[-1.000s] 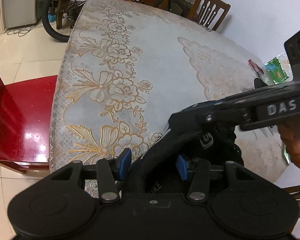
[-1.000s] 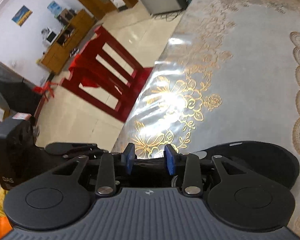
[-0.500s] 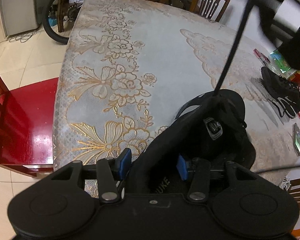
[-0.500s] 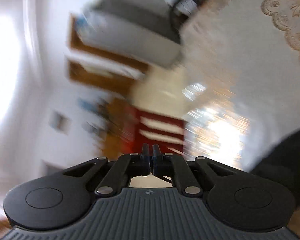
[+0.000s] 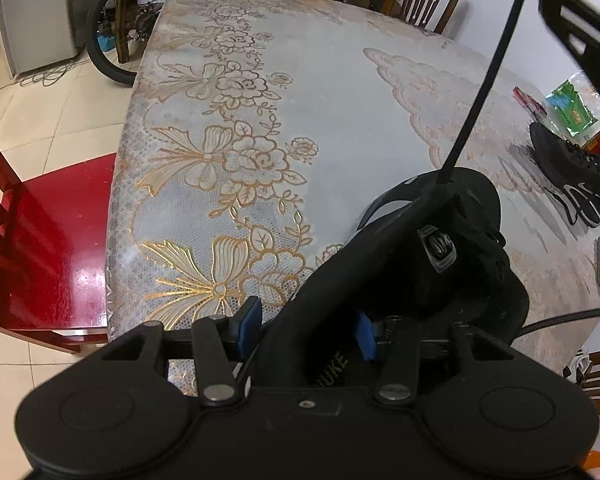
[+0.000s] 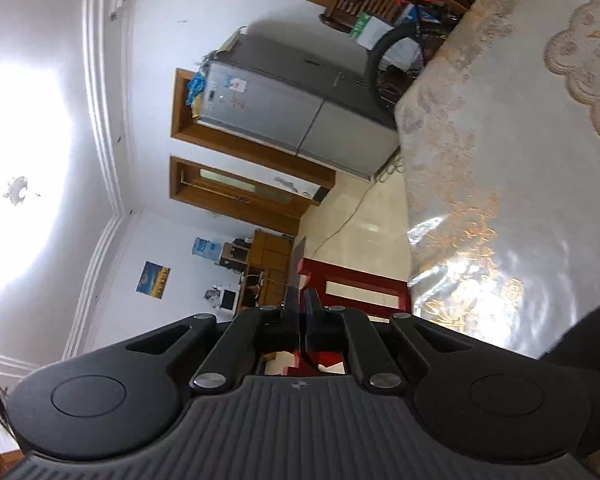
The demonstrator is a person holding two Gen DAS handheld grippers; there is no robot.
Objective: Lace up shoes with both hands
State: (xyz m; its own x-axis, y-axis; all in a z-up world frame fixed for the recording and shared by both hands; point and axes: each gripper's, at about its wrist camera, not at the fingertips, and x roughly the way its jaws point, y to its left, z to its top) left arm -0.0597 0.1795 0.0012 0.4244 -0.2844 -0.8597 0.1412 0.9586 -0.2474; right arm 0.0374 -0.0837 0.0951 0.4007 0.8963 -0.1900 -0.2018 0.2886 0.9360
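Presently: shoe [image 5: 440,248] on table [image 5: 340,92] edge, left gripper [image 5: 306,330] jaws clamped across its heel to steady it, right gripper [image 6: 302,308] above shoe, jaws having just closed on lace [image 5: 488,76], drawn taut upward, likely to tighten it.

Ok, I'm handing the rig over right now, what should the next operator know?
Left gripper: clamped on the black shoe at its heel collar, near the table edge.
Right gripper: jaws have just been closing, now pinching the lace, which runs taut up from the shoe.
Done: lace end caught and drawn out.
Left: finish lacing, tie. Second shoe lies far right.
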